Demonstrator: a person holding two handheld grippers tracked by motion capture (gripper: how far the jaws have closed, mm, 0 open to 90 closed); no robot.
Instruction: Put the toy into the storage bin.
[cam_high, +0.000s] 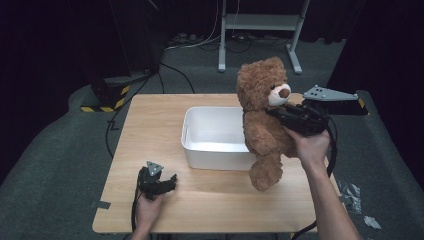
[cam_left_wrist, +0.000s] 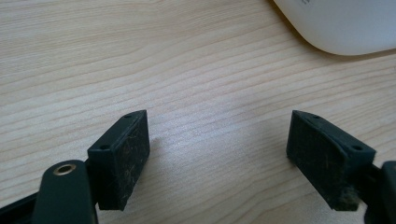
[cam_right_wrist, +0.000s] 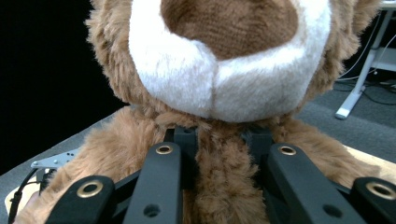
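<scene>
- I had the right gripper (cam_high: 282, 114) clamped on the teddy bear (cam_high: 265, 120) just below its muzzle, the jaws buried in the fur of the neck and upper chest, as the right gripper view showed.
- The bear hung upright, long axis near vertical, its feet clear of the bench (cam_high: 150, 130) at the right end of the white tub (cam_high: 200, 150).
- The relation I judged the next move to turn on: the tub's opening lay to the left of the bear and below it, so the bear had to travel left over the near-right rim before going down.
- My left gripper (cam_high: 167, 184) rested low near the front-left of the bench, jaws apart with nothing between them, well apart from the bear; the tub's corner (cam_left_wrist: 336, 28) sat ahead of it.
- The bear's body hid the tub's right wall, so I couldn't tell whether a leg touched it.
- Its far arm was out of sight behind the torso.
</scene>
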